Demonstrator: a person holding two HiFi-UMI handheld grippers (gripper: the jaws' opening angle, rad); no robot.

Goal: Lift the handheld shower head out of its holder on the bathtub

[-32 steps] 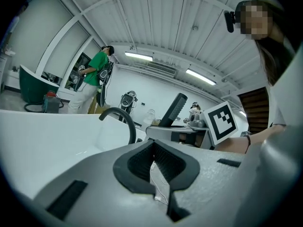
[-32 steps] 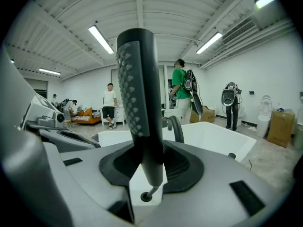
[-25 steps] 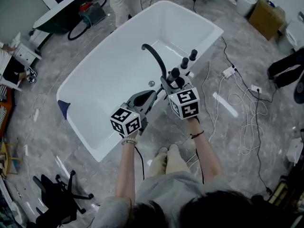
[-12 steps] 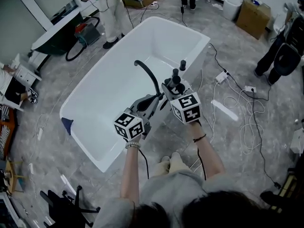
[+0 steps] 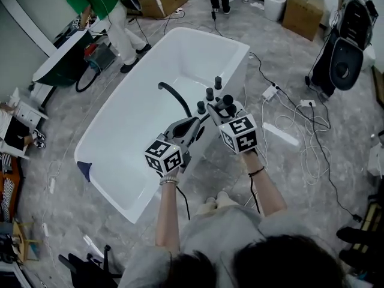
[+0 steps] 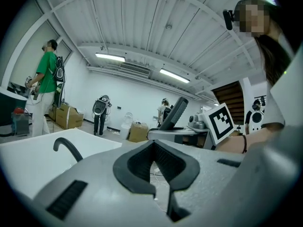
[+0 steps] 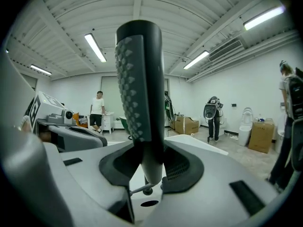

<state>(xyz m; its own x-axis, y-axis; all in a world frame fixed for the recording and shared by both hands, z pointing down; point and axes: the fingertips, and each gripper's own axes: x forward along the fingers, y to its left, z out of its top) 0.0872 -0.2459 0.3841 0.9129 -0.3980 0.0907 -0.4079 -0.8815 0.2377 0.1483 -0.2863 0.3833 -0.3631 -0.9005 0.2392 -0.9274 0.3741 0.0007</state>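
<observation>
The shower head point(image 7: 139, 103) is a black handle with a diamond-textured face, standing upright in my right gripper point(image 7: 150, 167), which is shut on its lower end. It hangs above the white bathtub point(image 5: 198, 47), beside the row of black knobs point(image 5: 209, 93) on the near rim. In the head view the shower head point(image 5: 227, 104) sticks up in front of the right gripper's marker cube point(image 5: 240, 134). The left gripper point(image 5: 193, 128) floats just left of it over the tub edge, shut on nothing. From the left gripper view point(image 6: 154, 167) the shower head point(image 6: 174, 112) shows at the right.
A black curved spout point(image 5: 174, 95) rises from the tub rim. A person in a green shirt point(image 5: 99, 5) stands beyond the tub. Cables point(image 5: 312, 143) and a power strip point(image 5: 269, 92) lie on the floor at the right, with cardboard boxes point(image 5: 303, 8) further back.
Both grippers have risen and drifted together. The shower head has come up away from the row of knobs on the rim, still in the right gripper.
</observation>
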